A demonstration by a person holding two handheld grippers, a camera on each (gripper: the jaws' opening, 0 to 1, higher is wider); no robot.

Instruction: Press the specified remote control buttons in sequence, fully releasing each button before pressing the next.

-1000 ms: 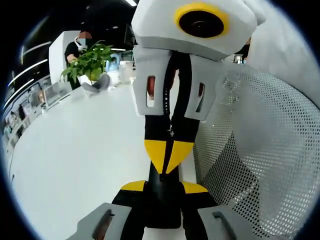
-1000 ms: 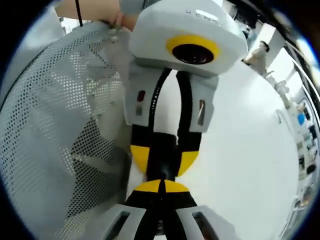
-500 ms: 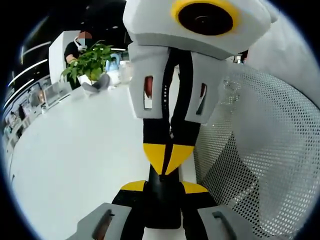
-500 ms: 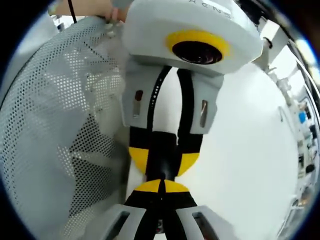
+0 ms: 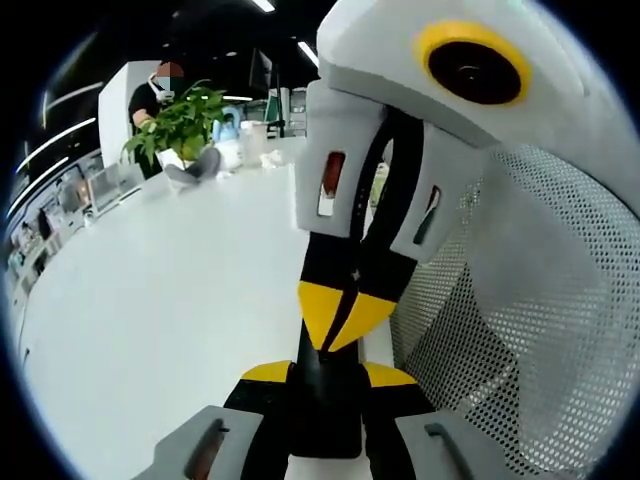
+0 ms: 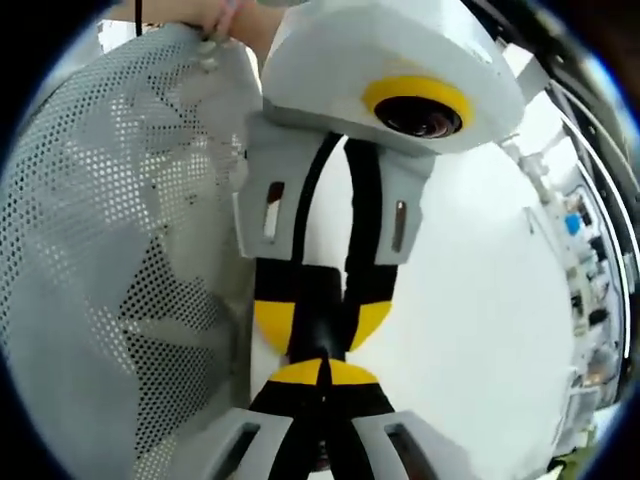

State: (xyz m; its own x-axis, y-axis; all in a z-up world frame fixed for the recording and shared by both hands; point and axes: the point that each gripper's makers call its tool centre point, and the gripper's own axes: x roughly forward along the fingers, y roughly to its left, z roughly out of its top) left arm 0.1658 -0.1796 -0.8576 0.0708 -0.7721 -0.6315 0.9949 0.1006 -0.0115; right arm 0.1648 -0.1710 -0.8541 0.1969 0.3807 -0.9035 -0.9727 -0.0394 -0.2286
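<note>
A black remote (image 5: 325,410) stands end-on between the yellow pads of my left gripper (image 5: 327,375), which is shut on it. Its buttons are hidden. My right gripper (image 5: 335,318) comes down from the top of the left gripper view, shut, its yellow tips together and touching the remote's upper end. In the right gripper view my own right gripper (image 6: 322,372) is shut at the bottom. Facing it, the left gripper (image 6: 322,325) holds the remote (image 6: 318,310) between its pads.
A white perforated mesh shell (image 5: 530,330) curves close beside both grippers, also seen as the mesh (image 6: 100,250). A white tabletop (image 5: 150,300) stretches left. A potted plant (image 5: 180,120) and a person stand at its far end. A hand (image 6: 215,15) shows above the mesh.
The right gripper's body has swung to the right and leaned over in the left gripper view, while its tips stayed on the remote. The left gripper kept its hold.
</note>
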